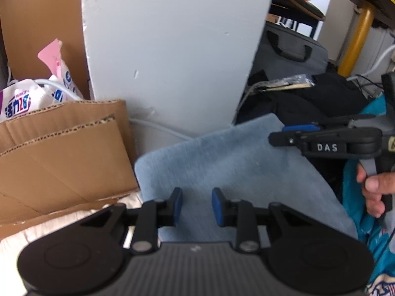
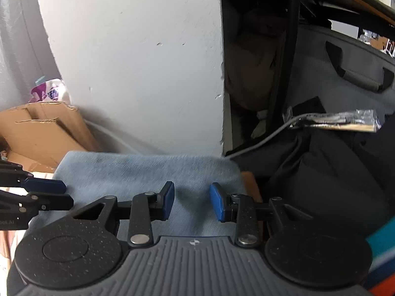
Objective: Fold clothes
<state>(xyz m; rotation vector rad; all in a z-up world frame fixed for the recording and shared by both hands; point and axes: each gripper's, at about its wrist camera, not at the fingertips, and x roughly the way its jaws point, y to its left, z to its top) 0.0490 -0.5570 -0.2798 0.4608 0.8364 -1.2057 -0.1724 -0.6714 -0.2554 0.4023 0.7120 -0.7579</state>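
Note:
A folded light-blue cloth lies flat in front of a white pillar. My left gripper hovers over its near part, blue pads apart, with only flat fabric showing in the gap. From the right, held by a hand, my right gripper reaches in over the cloth's far right corner. In the right wrist view the cloth spreads below my right gripper, which is open with nothing pinched. The left gripper pokes in at the left edge over the cloth's left side.
The white pillar stands just behind the cloth. Cardboard boxes with plastic packets sit to the left. On the right are dark clothes, a grey suitcase, a cable, a teal garment and a yellow table leg.

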